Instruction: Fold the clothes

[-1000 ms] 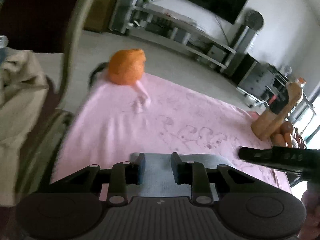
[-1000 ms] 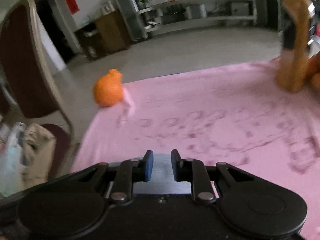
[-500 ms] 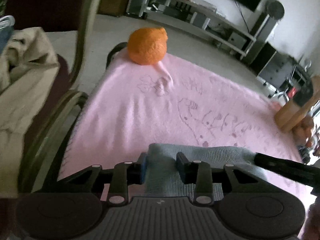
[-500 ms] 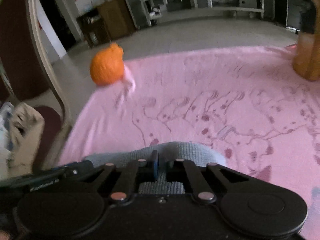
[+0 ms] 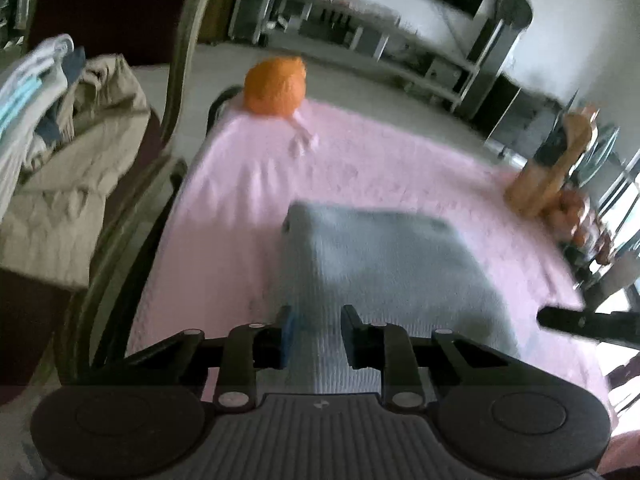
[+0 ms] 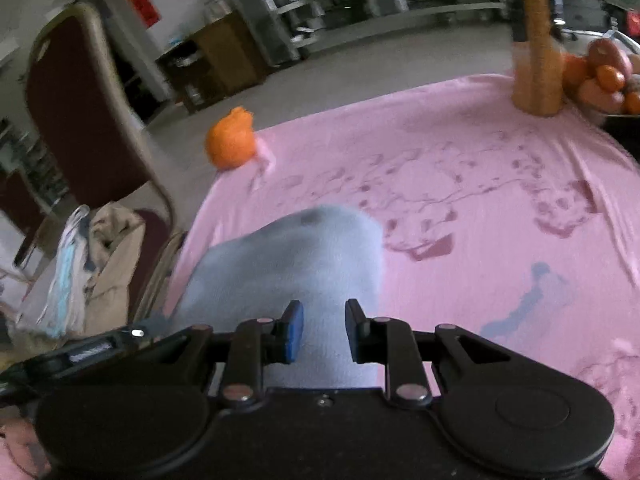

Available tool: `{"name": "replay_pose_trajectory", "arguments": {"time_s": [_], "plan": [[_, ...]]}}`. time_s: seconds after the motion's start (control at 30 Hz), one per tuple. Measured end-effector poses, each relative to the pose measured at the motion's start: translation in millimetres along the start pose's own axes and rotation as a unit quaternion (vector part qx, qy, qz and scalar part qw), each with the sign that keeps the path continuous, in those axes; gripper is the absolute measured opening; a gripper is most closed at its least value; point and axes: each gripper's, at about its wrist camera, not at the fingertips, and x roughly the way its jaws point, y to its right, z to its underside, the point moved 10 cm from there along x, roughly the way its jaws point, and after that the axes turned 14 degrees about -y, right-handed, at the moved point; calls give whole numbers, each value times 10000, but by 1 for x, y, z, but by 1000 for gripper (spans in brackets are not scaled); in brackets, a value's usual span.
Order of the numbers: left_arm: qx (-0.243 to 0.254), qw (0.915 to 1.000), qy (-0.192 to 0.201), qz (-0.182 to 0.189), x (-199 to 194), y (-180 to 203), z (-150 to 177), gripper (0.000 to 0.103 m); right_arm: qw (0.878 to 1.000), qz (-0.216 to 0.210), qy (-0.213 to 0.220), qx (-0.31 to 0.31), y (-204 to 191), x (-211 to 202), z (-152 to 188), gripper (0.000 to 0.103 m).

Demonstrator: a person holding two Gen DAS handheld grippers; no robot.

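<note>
Your left gripper has just narrowed its fingers on the grey-blue garment; your right gripper has just widened, the cloth lying between its fingers. The garment drapes over the pink-covered bench.

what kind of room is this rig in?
Most likely a home living and dining room: a table under a pink cloth, a padded chair heaped with clothes, a long low shelf unit along the wall, and a fruit bowl.

wrist views, close, sharing pink cloth
</note>
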Motion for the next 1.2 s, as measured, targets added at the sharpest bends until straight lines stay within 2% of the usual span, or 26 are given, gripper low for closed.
{"name": "replay_pose_trajectory", "arguments": {"time_s": [0.03,0.07,0.13,0.27,0.37,0.43,0.47,0.5,0.57,0.63,0.67,0.7,0.83,0.93,1.2], "plan": [[27,9998,-107,-180,8,-2,2,30,10000,-24,4,-74,-5,4,1,23],[29,9994,-186,-293,14,-4,3,31,9999,-45,0,-107,-8,8,2,23],[-34,9994,-265,-228,18,-8,4,32,9998,37,-14,-203,-12,23,4,22],[-168,9990,-417,-51,26,-15,6,38,9975,572,-204,-352,-2,53,18,22],[-233,9989,-407,-14,27,-18,7,44,9982,476,-263,-254,2,51,19,22],[-396,9983,-376,207,20,-23,8,43,9990,288,-333,11,5,43,18,23],[-525,9973,-352,366,14,-26,9,40,9991,169,-346,160,6,38,17,23],[-714,9954,-297,573,7,-32,11,35,9989,44,-344,299,7,32,17,23],[-1044,9893,-154,1005,-7,-42,14,38,9987,-211,-183,417,7,12,17,33],[-1318,9821,-89,1344,-16,-49,18,49,9986,-347,-48,407,7,-10,17,42],[-1437,9784,-83,1482,-18,-52,20,61,9984,-399,0,392,8,-17,17,48],[-1552,9748,-96,1599,-19,-54,22,65,9982,-452,42,396,9,-24,17,52],[-1848,9655,-620,1724,5,-58,27,73,9961,-634,83,607,18,-31,16,69],[-1975,9560,-935,1956,21,-54,33,75,9944,-649,-9,835,28,-19,19,73],[-2382,9341,-1269,2336,37,-53,46,75,9829,-985,-327,1519,57,26,24,80]]}}
